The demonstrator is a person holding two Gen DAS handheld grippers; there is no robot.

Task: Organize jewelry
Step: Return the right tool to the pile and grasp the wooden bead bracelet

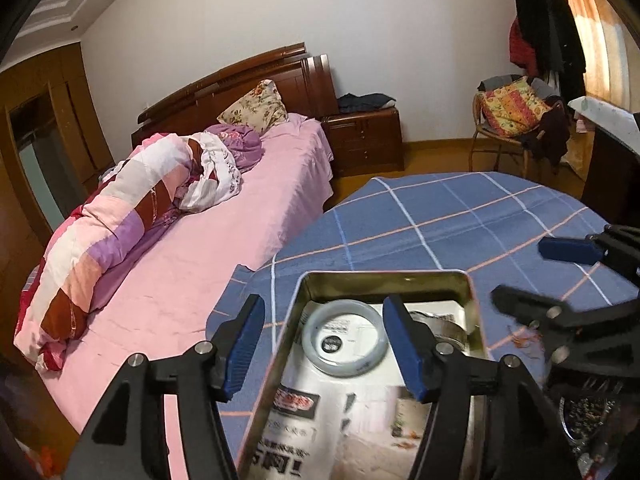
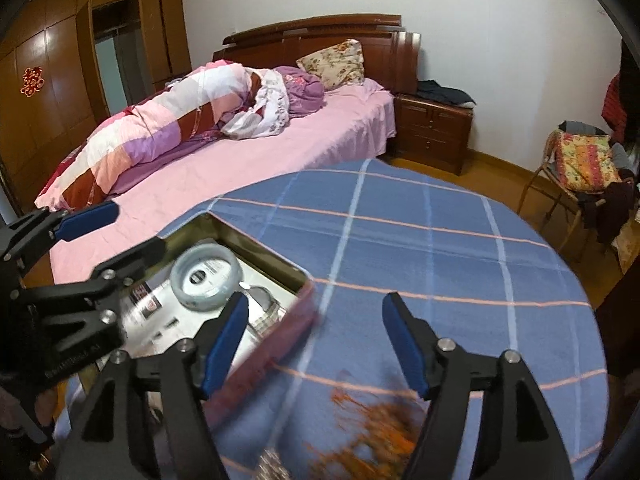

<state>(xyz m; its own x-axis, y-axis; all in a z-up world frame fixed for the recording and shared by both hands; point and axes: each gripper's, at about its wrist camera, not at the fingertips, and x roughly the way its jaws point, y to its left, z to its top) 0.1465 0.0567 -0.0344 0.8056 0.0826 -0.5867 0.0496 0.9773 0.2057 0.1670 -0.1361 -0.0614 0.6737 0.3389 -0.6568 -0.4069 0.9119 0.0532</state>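
While lying flat inside the open metal tin (image 1: 476,300), pale jade bangle (image 1: 345,337) on printed paper lining, near the tin's far end. Left tongs (image 1: 324,346) spread wide over the tin, one blue pad outside its wall, gripping nothing. Right tongs (image 2: 316,346) likewise released, above the blue plaid tabletop (image 2: 440,248) just beside the tin. Pink bed (image 2: 280,152) beyond.

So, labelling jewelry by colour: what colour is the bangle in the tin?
Pale grey-green bangle, clearest in the left wrist view.
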